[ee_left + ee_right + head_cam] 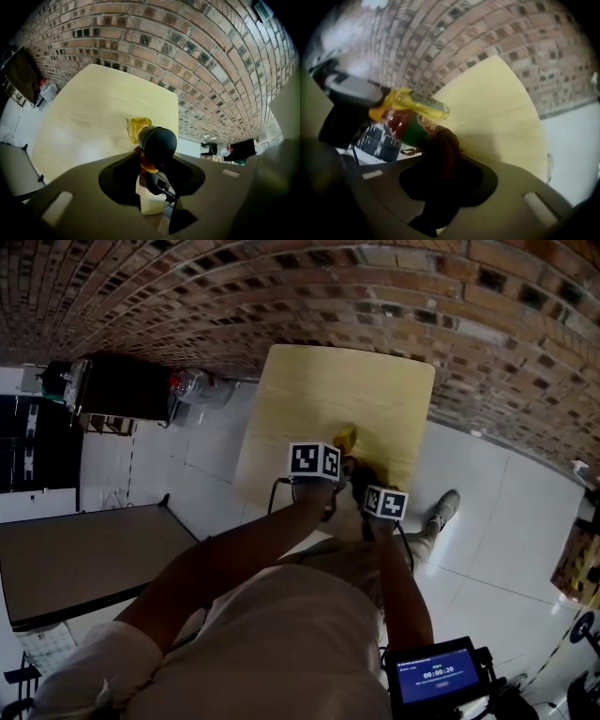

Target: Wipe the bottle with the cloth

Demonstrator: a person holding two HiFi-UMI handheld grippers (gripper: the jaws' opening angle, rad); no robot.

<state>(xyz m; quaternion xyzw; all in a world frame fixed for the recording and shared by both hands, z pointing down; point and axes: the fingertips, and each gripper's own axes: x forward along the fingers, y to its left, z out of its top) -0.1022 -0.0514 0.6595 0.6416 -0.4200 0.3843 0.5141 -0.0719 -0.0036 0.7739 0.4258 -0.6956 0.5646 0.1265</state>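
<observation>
The bottle (pixel 157 143) is small, with a dark ribbed cap, yellow-orange liquid and a red and green label. It sits above the table (pixel 309 381) near the 6 o'clock edge. It is tilted, base towards 12 o'clock and cap up and back towards the person. Whether the base touches the wood I cannot tell.

The left gripper (pixel 152 164) points steeply down, its jaws part-way closed around the bottle's body below the cap. The right gripper (pixel 445 174) comes in from about 4 o'clock. Its jaws are closed on a dark brown bunch that I take for the cloth (pixel 440 147), whose front end meets the bottle by the label.

The bottle looks light, stiff and smooth. It will likely be slippery under the pads, and the liquid will shift as it tilts. A hold across the middle of the body seems best, since it leaves the cap end and the base free for wiping. Too little squeeze and the bottle may twist when the cloth pushes on it.

The cloth is soft and limp, so it should be gripped at a bunched fold, with a loose end left to wrap the curve.
</observation>
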